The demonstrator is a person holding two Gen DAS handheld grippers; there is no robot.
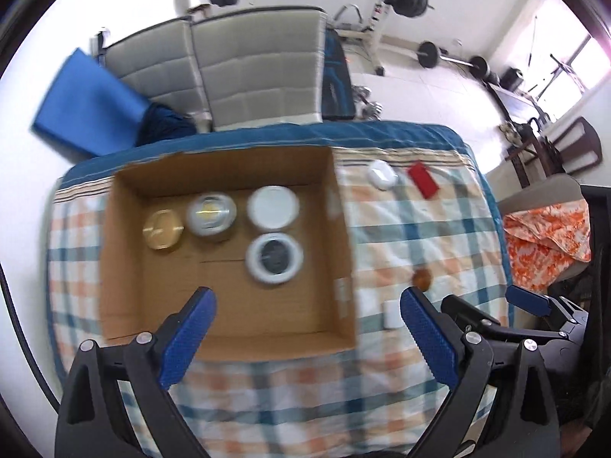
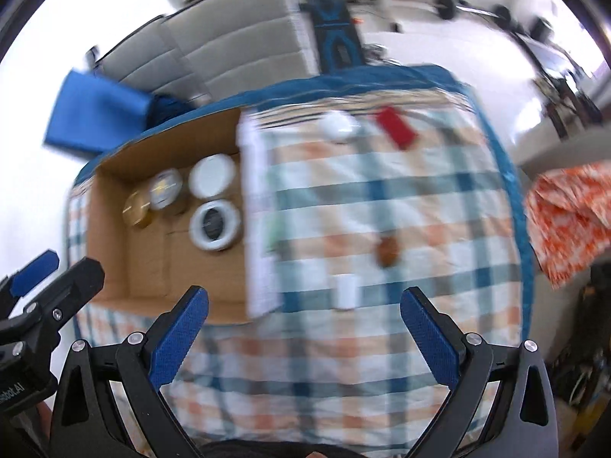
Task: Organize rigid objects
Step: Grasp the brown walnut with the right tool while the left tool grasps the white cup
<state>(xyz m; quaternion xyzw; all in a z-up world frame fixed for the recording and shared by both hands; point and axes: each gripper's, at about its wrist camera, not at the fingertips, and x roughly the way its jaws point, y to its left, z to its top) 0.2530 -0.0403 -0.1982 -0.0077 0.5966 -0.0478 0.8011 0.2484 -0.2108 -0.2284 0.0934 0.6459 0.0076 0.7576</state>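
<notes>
A cardboard box [image 1: 229, 328] sits on the left half of the surface [image 1: 420, 221], which is covered by a plaid cloth with a blue border, and it reaches back close to the far edge. Inside the box, four round things lie near its far wall: a gold tin [image 1: 163, 229], a silver tin [image 1: 210, 210] just beside it, a white lid [image 1: 272, 207] to their right, and a white-rimmed dark dish [image 1: 274, 258] in front of that lid. Outside the box, toward the far right corner of the surface, lie a white case [image 1: 382, 174] and a red card [image 1: 422, 180] near each other. Closer to the near edge, a small brown thing [image 1: 421, 278] lies on the cloth, with a small white block [image 2: 346, 291] in front of it; both are too blurred to identify further. The left tool [image 1: 307, 328] hangs over the box's near wall with its blue fingers spread wide, gripping nothing. The right tool [image 2: 304, 324] hangs over the near right part of the surface, likewise wide apart and holding nothing.
</notes>
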